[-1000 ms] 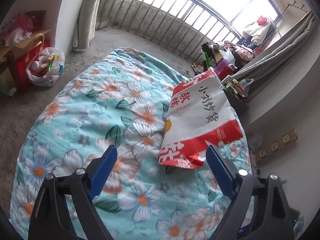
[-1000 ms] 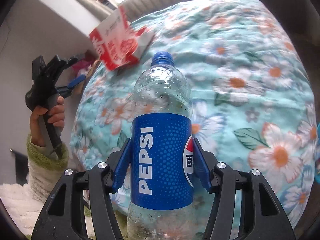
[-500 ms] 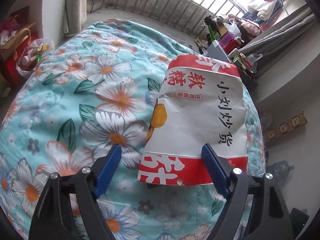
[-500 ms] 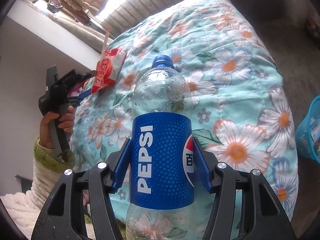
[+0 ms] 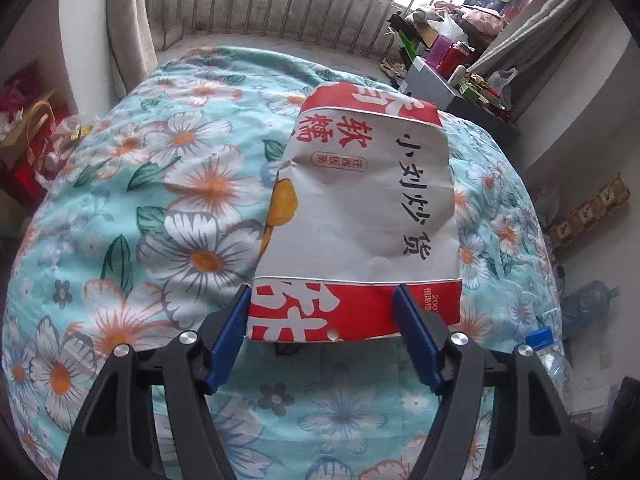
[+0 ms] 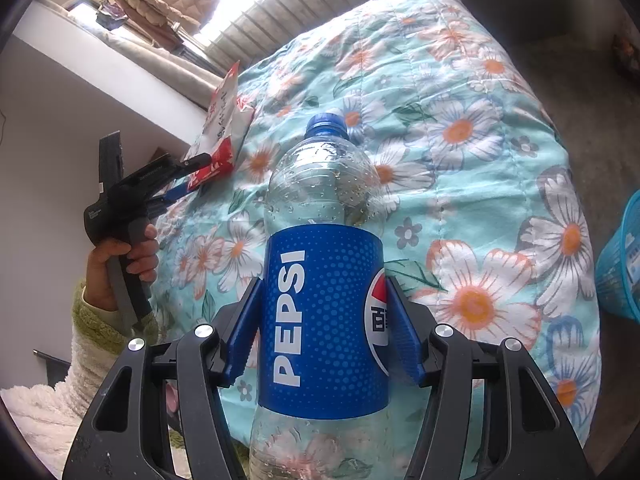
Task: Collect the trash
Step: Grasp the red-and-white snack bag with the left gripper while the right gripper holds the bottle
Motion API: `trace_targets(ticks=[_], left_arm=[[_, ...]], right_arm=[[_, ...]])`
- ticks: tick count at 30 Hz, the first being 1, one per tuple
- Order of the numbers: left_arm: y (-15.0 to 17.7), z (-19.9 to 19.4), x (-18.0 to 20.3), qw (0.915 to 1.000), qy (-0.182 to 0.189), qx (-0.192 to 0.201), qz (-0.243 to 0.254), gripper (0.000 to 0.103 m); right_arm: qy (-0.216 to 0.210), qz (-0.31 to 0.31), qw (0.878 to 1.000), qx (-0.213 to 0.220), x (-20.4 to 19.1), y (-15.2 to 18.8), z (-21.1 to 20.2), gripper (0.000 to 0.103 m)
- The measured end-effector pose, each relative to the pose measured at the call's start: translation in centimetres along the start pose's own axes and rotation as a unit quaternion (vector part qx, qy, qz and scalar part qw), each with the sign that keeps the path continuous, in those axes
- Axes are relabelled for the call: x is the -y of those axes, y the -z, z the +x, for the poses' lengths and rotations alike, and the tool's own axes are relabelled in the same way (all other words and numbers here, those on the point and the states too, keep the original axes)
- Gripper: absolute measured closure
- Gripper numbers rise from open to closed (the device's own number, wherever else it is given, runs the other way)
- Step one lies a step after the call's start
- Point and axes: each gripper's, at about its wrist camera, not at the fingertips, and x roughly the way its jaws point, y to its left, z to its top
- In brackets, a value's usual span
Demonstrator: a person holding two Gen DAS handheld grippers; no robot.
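A red and white snack bag [image 5: 364, 216] lies on the floral quilt [image 5: 160, 208]. My left gripper [image 5: 320, 320] is open, its blue fingers [image 5: 228, 336] on either side of the bag's near red edge. The right wrist view shows the same bag [image 6: 220, 128] with the left gripper [image 6: 192, 174] at its edge. My right gripper [image 6: 322, 320] is shut on an empty Pepsi bottle [image 6: 320, 280] with a blue cap, held above the quilt [image 6: 480, 160].
A blue mesh basket [image 6: 620, 264] stands on the floor at the right edge of the bed. A dark side table with clutter [image 5: 460, 80] stands beyond the bed. A large water bottle [image 5: 588, 304] lies on the floor. Bags [image 5: 24, 136] sit at left.
My left gripper has moved forward and its jaws have narrowed, so they now flank the bag's near edge. My right gripper has kept the bottle and drawn back toward the bed's side.
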Motion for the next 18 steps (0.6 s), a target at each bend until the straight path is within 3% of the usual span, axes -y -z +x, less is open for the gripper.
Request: trace_targets(ticks=[3, 5, 10, 14, 16, 18], left_arm=[[0.4, -0.7, 2.1, 0.9974, -0.03, 0.028, 0.059, 0.038], [0.9, -1.3, 3.9, 0.9907, -0.06, 0.055, 0.11, 0.039], [2.8, -2.7, 8.3, 0.9597, -0.107, 0.128, 0.226, 0.041], [4.3, -2.6, 11.2, 0.9335, -0.124, 0.16, 0.296, 0.042], [4.7, -2.5, 12.1, 0.9257, -0.126, 0.168, 0.315, 0.042], [4.7, -2.4, 12.6, 0.9238, -0.12, 0.174, 0.319, 0.042]], right_arm=[[-0.001, 0.0, 1.0, 0.001, 0.0, 0.0, -0.1, 0.046], [0.0, -0.001, 1.0, 0.002, 0.0, 0.1, -0.1, 0.046], [-0.002, -0.002, 1.0, 0.002, 0.1, 0.1, -0.2, 0.046], [-0.005, 0.0, 1.0, 0.002, 0.2, 0.2, -0.2, 0.046], [-0.006, 0.001, 1.0, 0.002, 0.3, 0.2, -0.3, 0.046], [-0.01, 0.003, 1.0, 0.003, 0.4, 0.2, -0.4, 0.046]])
